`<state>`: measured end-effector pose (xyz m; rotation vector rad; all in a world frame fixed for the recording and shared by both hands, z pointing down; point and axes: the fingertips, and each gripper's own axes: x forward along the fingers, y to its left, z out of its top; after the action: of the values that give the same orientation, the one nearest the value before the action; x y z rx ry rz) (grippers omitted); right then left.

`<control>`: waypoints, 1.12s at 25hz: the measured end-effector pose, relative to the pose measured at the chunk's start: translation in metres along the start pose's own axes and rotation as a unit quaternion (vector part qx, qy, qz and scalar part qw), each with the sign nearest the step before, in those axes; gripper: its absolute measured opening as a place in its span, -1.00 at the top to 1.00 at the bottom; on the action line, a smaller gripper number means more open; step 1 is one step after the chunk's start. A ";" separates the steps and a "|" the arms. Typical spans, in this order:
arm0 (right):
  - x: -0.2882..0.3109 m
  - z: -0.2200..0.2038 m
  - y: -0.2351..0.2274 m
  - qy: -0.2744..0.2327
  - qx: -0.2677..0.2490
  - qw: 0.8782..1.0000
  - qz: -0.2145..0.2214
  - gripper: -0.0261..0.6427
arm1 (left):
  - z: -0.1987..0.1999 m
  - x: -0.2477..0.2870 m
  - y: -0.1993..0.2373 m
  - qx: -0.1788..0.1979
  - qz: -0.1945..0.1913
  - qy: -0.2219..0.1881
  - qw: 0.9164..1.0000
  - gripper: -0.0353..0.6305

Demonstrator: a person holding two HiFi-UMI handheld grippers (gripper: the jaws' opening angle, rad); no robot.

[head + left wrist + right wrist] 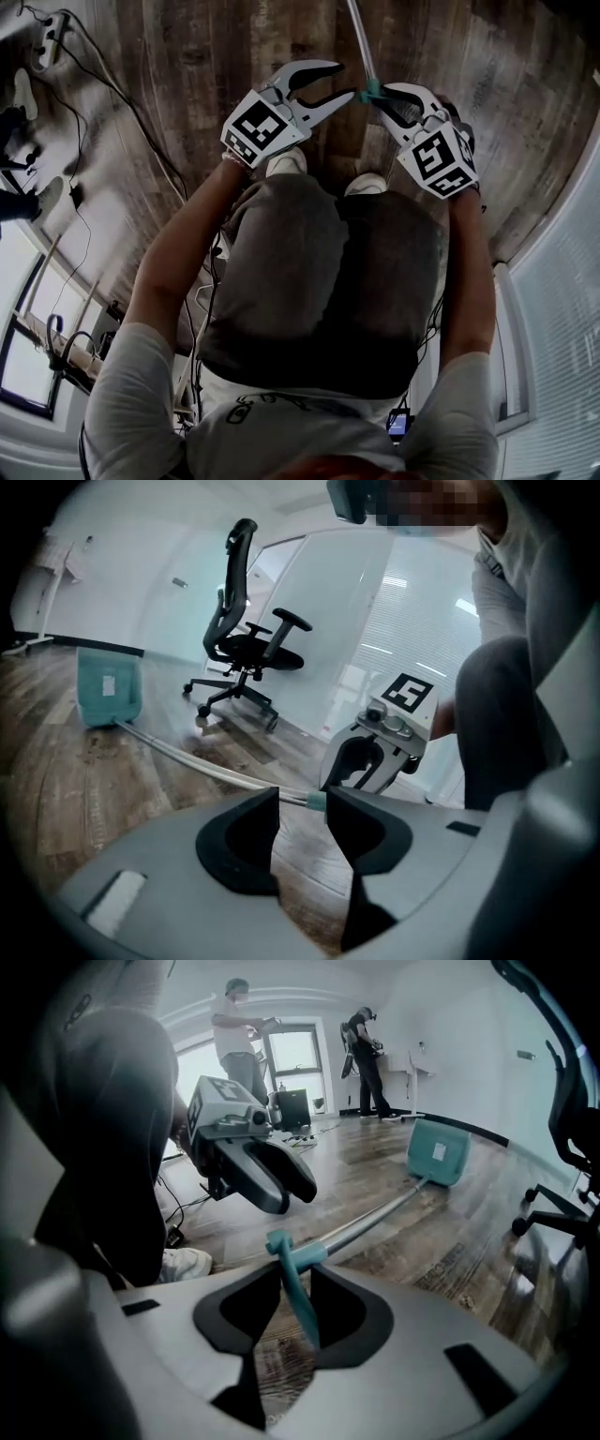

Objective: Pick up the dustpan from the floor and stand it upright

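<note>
Pinching the handle tip (286,1251) of the long-poled teal plastic dustpan (438,1152), the right claw (375,97) has the pick-up in hand. The left claw (347,81) gapes empty. Next, probably: swing it upright.

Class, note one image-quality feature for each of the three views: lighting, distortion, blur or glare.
Head view: dim and underexposed, fisheye curving the dark wooden plank floor. Left gripper view: washed-out glare on the white wall behind the black office chair. Right gripper view: the teal plastic dustpan on its long metal handle looks sharp, black vignette in the corners.
</note>
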<state>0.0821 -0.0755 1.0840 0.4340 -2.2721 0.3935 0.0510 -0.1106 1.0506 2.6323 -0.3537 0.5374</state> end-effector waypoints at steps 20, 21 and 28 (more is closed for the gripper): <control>-0.104 0.111 0.024 -0.056 0.048 0.997 0.018 0.64 | 0.110 -0.048 -0.083 0.008 -0.087 0.008 0.996 0.47; -0.109 0.117 0.025 -0.059 0.049 0.997 0.019 0.64 | 0.117 -0.052 -0.083 0.007 -0.084 0.006 0.996 0.51; -0.142 0.160 0.029 -0.077 0.042 0.996 0.003 0.63 | 0.160 -0.079 -0.086 -0.003 -0.071 -0.009 0.997 0.66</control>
<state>0.0582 -0.0885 0.8699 0.5157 -2.4133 0.4750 0.0581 -0.0957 0.8531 2.6328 -0.1722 0.4667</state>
